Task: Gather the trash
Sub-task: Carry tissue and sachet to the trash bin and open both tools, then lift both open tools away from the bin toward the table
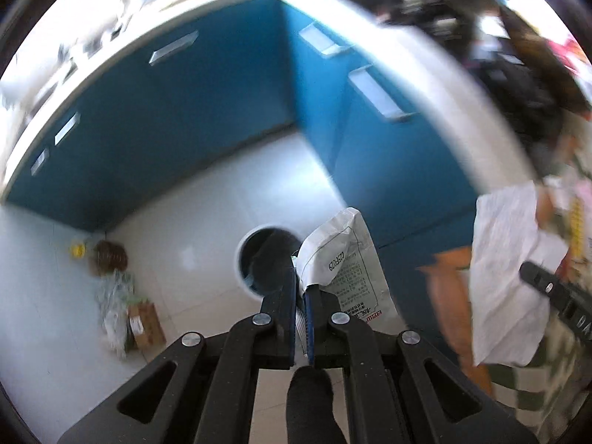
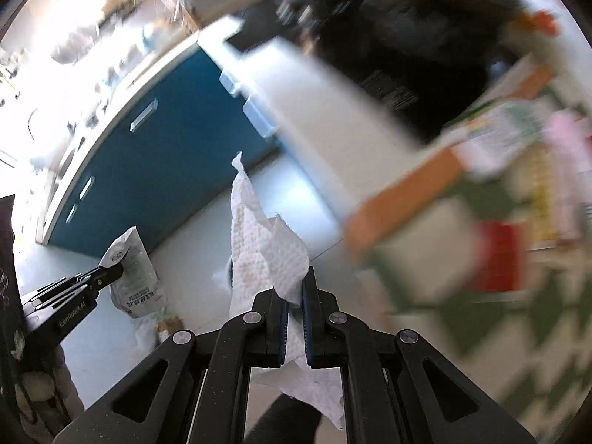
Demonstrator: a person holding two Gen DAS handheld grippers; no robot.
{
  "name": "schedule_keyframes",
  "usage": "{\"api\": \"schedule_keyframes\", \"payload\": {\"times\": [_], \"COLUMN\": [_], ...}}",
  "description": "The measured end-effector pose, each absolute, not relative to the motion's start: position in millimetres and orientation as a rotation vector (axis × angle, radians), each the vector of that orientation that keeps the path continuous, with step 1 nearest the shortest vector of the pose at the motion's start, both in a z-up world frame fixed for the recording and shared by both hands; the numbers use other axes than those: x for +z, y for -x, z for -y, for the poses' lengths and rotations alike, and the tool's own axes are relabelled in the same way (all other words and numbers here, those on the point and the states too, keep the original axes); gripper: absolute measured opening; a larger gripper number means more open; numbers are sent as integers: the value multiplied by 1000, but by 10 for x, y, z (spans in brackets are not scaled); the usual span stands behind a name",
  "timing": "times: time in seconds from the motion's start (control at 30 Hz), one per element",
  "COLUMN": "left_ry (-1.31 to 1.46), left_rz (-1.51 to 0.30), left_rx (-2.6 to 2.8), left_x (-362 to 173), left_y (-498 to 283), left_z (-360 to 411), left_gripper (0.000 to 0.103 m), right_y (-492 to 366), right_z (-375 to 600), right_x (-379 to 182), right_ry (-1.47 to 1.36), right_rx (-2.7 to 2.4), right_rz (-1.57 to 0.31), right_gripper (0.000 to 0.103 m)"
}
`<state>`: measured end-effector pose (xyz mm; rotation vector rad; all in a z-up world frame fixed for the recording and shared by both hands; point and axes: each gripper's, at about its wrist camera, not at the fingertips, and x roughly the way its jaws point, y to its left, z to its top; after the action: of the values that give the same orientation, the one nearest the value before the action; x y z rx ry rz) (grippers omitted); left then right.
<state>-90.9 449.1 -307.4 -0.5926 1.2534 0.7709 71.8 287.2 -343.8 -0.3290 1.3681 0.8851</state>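
My left gripper (image 1: 301, 277) is shut on a white printed plastic packet (image 1: 344, 259) and holds it up over the floor, just right of a round bin opening (image 1: 264, 262) below. The same packet (image 2: 133, 273) and the left gripper (image 2: 111, 272) show at the lower left of the right wrist view. My right gripper (image 2: 296, 288) is shut on a white paper towel (image 2: 262, 244), which stands up above the fingers and hangs below them. The towel also shows at the right of the left wrist view (image 1: 507, 270), with the right gripper (image 1: 529, 272) in front of it.
Blue cabinets (image 1: 177, 118) with silver handles meet in a corner under a white countertop (image 1: 425, 74). More trash lies on the white floor at the left: a brown lump (image 1: 109, 257), clear wrappers (image 1: 114, 307) and a small cardboard box (image 1: 146, 325). A cluttered orange-edged table (image 2: 444, 170) is blurred at the right.
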Motion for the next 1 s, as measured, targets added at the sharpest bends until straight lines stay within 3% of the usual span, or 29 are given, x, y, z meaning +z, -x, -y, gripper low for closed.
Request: {"api": "schedule_keyframes", "payload": {"times": [0.2, 0.33, 0.5, 0.67, 0.8, 0.87, 0.9, 0.93, 0.97, 1.0], "left_ry": [758, 898, 1064, 1134, 1165, 1144, 1133, 1126, 1123, 1118], "left_rz": [-1325, -1361, -1403, -1464, -1488, -1513, -1521, -1521, -1523, -1516], "left_rx": [790, 764, 702, 659, 641, 654, 658, 663, 671, 683], "left_x": [-4737, -6008, -7333, -8252, -8489, -8506, -8513, -8506, -8478, -8450], "left_y": [1437, 1693, 1888, 1944, 1948, 1910, 1928, 1953, 1913, 1949], "left_z": [-5413, -5766, -6014, -6074, -6037, -5985, -5964, -5946, -5957, -5950], "left_gripper": [1, 1, 2, 2, 6, 8, 15, 21, 42, 66], "right_y": [-216, 14, 153, 268, 351, 348, 357, 361, 366, 371], "right_z": [-3817, -4229, -4496, -4578, -4667, -4736, -4752, -4766, -4784, -4848], "right_x": [-5247, -6629, -7937, -8622, -8884, -8993, -8998, -8984, -8956, -8926], "right_ry": [396, 454, 529, 616, 670, 697, 704, 710, 726, 736], "right_rx": [858, 827, 790, 800, 808, 808, 812, 818, 825, 827], "right_rz": [-1533, -1599, -1665, -1673, -1673, -1683, -1680, -1674, -1652, -1634], "right_gripper": [6, 6, 6, 6, 7, 18, 25, 45, 59, 62]}}
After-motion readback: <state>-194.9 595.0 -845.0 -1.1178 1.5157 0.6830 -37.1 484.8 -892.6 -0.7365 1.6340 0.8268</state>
